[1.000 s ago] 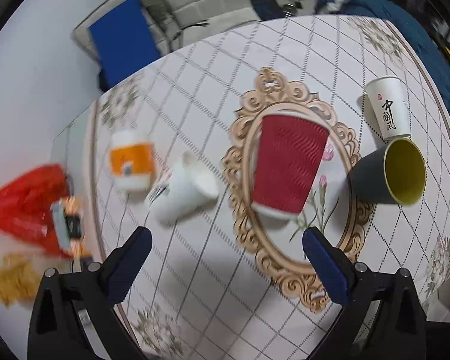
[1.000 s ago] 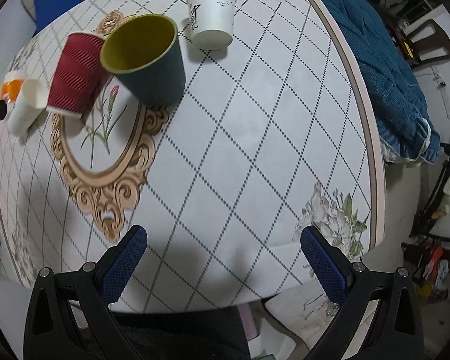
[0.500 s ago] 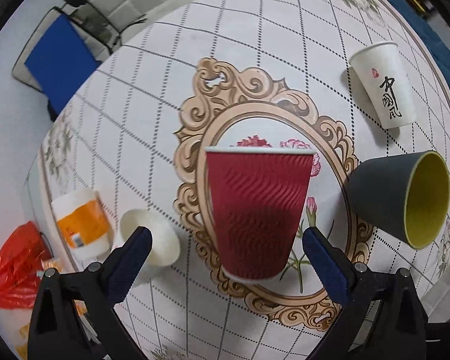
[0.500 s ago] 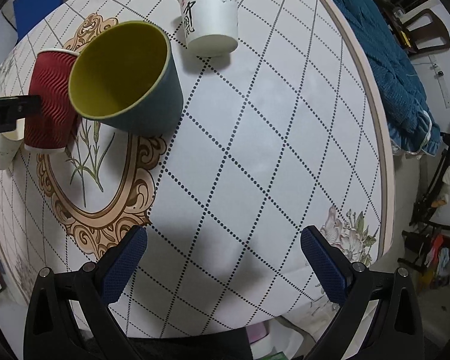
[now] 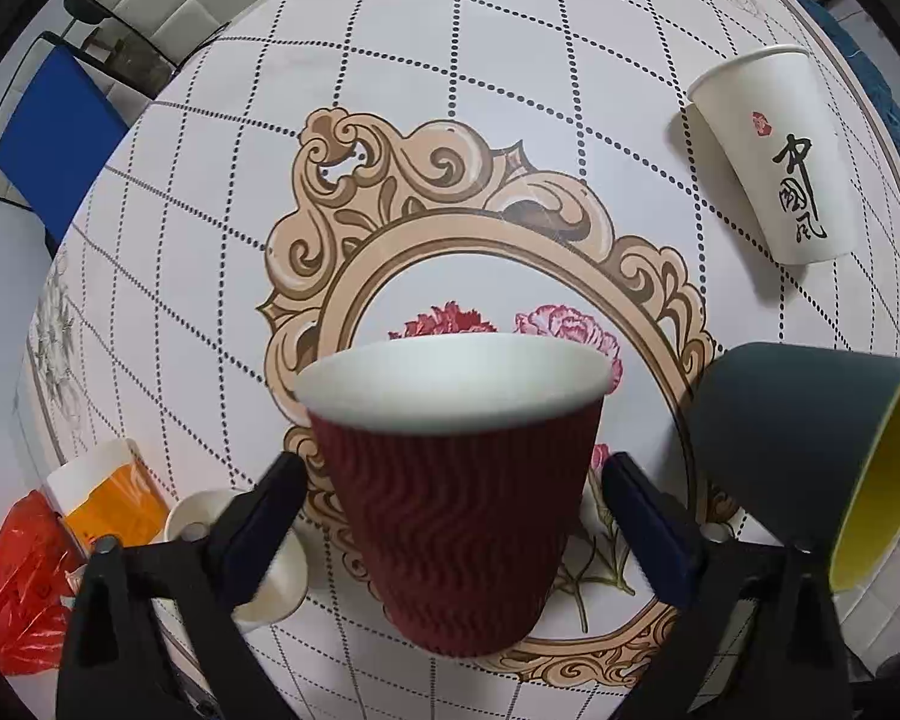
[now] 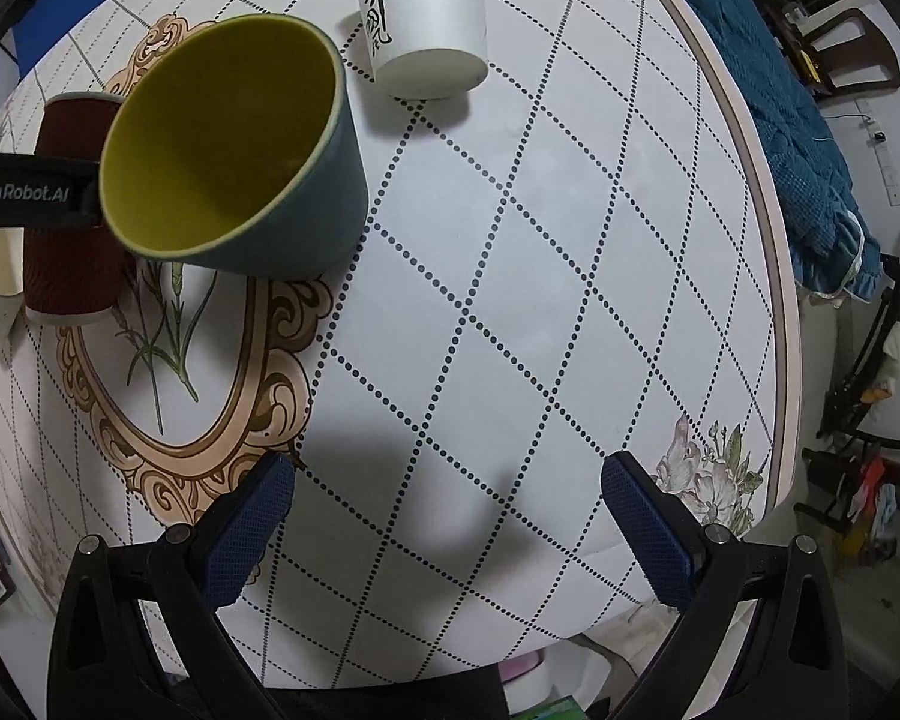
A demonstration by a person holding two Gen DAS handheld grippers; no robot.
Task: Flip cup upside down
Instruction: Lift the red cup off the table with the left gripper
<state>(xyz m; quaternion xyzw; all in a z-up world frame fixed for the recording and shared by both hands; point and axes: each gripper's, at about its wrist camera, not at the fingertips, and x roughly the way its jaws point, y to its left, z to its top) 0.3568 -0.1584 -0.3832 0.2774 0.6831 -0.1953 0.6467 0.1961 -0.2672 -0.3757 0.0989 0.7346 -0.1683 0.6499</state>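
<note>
A dark red ribbed paper cup stands on the round patterned table; whether its top is a rim or a base I cannot tell. My left gripper is open, its blue pads on either side of the cup, apart from it. The cup also shows in the right wrist view, with the left finger across it. My right gripper is open and empty above bare tablecloth near the table's front edge. A dark teal cup with yellow inside stands mouth up beside the red cup.
A white paper cup with black calligraphy stands upside down at the far right. A small white cup and an orange-and-white carton sit left. A red bag, chairs and a blue quilt surround the table.
My left gripper has moved in close to the red cup, which now sits between its pads. My right gripper has moved nearer to the teal cup.
</note>
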